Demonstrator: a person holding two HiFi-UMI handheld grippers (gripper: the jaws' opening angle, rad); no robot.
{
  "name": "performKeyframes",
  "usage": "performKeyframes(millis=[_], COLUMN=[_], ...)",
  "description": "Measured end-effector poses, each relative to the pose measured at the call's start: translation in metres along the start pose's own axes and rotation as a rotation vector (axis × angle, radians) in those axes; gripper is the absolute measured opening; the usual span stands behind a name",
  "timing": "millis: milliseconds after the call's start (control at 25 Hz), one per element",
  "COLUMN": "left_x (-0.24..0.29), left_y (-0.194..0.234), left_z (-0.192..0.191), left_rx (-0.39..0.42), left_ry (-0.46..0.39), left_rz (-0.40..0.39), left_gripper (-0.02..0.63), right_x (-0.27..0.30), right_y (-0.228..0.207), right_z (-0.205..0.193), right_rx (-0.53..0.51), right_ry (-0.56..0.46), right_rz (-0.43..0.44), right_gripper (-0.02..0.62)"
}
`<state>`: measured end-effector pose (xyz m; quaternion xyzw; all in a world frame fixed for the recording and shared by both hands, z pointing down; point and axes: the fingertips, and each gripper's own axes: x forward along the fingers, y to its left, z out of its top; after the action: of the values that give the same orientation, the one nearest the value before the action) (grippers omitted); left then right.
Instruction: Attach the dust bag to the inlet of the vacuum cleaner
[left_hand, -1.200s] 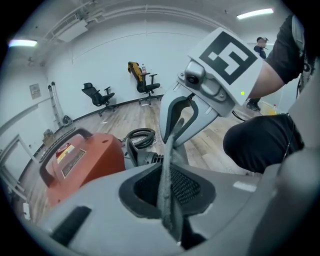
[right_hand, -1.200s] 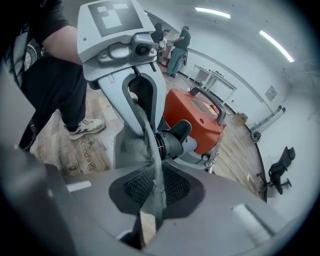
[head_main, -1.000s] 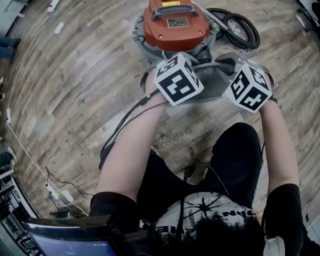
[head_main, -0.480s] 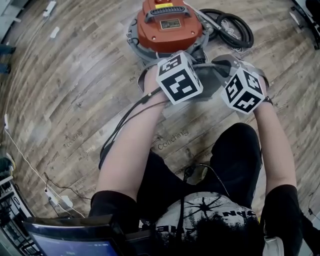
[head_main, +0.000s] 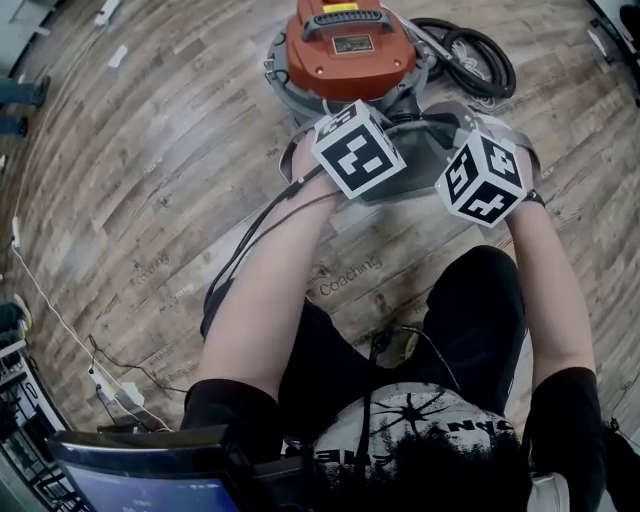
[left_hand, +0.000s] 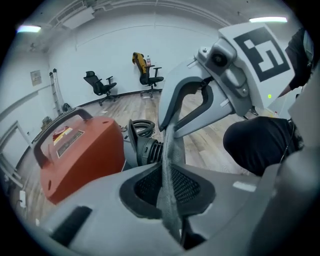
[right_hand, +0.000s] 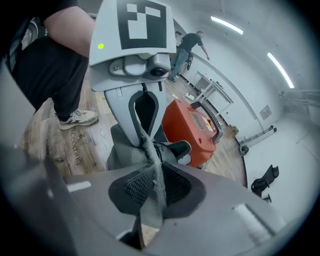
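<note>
The vacuum cleaner (head_main: 350, 45) has an orange top and a grey base and stands on the wood floor in front of me. The grey fabric dust bag (head_main: 418, 160) hangs between the two marker cubes, just in front of the vacuum. My left gripper (left_hand: 167, 175) is shut on one folded edge of the bag (left_hand: 168, 150). My right gripper (right_hand: 152, 185) is shut on another edge of it (right_hand: 150, 155). The black inlet (left_hand: 147, 150) sticks out of the vacuum just beyond the bag; in the right gripper view the inlet (right_hand: 172, 149) lies right behind the fabric. The bag's opening is hidden.
A coiled black hose (head_main: 475, 55) lies right of the vacuum. Cables (head_main: 250, 240) trail over the floor at the left towards a power strip (head_main: 125, 395). A laptop (head_main: 140, 480) sits at the bottom left. Office chairs (left_hand: 100, 85) and another person (right_hand: 187, 47) are far off.
The right gripper's cube has tilted slightly and sits a little closer to the left cube. Both grippers keep their hold on the bag in front of the vacuum.
</note>
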<state>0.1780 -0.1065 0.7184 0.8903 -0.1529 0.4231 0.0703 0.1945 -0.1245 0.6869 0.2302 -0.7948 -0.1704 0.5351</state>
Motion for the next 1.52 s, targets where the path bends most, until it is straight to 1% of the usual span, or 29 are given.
performKeyframes(millis=[120, 240, 400, 440, 520, 640, 760, 960, 1040, 1160, 1240, 1320, 1400, 1480, 1520], left_x=[0.001, 0.003, 0.0, 0.0, 0.001, 0.002, 0.001, 0.001, 0.001, -0.004, -0.011, -0.024, -0.042, -0.063, -0.076], left_y=[0.003, 0.001, 0.001, 0.001, 0.002, 0.004, 0.007, 0.006, 0.003, 0.0, 0.001, 0.003, 0.002, -0.002, -0.006], left_z=[0.004, 0.014, 0.029, 0.03, 0.028, 0.016, 0.01, 0.013, 0.012, 0.012, 0.014, 0.018, 0.023, 0.031, 0.035], left_rx=[0.06, 0.106, 0.125, 0.127, 0.123, 0.078, 0.035, 0.073, 0.072, 0.06, 0.055, 0.04, 0.025, 0.03, 0.037], left_ry=[0.016, 0.002, -0.047, -0.052, -0.051, -0.038, -0.036, -0.042, -0.048, -0.069, -0.098, -0.14, -0.192, -0.258, -0.3], left_rz=[0.039, 0.069, 0.089, 0.092, 0.091, 0.068, 0.049, 0.083, 0.078, 0.065, 0.074, 0.094, 0.117, 0.143, 0.157], left_gripper=[0.037, 0.037, 0.041, 0.041, 0.041, 0.041, 0.043, 0.043, 0.046, 0.094, 0.108, 0.13, 0.132, 0.132, 0.129], right_x=[-0.002, -0.002, 0.008, 0.01, 0.01, 0.005, 0.002, 0.002, 0.002, -0.003, -0.009, -0.019, -0.036, -0.064, -0.08], right_y=[0.0, 0.003, 0.005, 0.006, 0.005, 0.001, -0.001, 0.001, 0.0, 0.0, -0.002, -0.004, -0.009, -0.018, -0.023], right_z=[0.0, -0.016, -0.034, -0.036, -0.034, -0.019, -0.01, -0.016, -0.018, -0.019, -0.019, -0.02, -0.016, -0.004, 0.006], right_rx=[-0.009, 0.042, 0.121, 0.126, 0.105, 0.053, 0.046, 0.089, 0.115, 0.186, 0.223, 0.236, 0.264, 0.324, 0.366], right_ry=[0.001, -0.006, 0.0, 0.006, 0.019, 0.007, -0.018, -0.04, -0.057, -0.114, -0.153, -0.188, -0.246, -0.354, -0.434], right_rz=[-0.007, -0.007, -0.002, -0.002, -0.008, -0.025, -0.033, -0.045, -0.057, -0.056, -0.055, -0.069, -0.095, -0.127, -0.139], right_gripper=[0.046, 0.043, 0.044, 0.046, 0.046, 0.046, 0.046, 0.055, 0.079, 0.166, 0.204, 0.209, 0.21, 0.205, 0.189])
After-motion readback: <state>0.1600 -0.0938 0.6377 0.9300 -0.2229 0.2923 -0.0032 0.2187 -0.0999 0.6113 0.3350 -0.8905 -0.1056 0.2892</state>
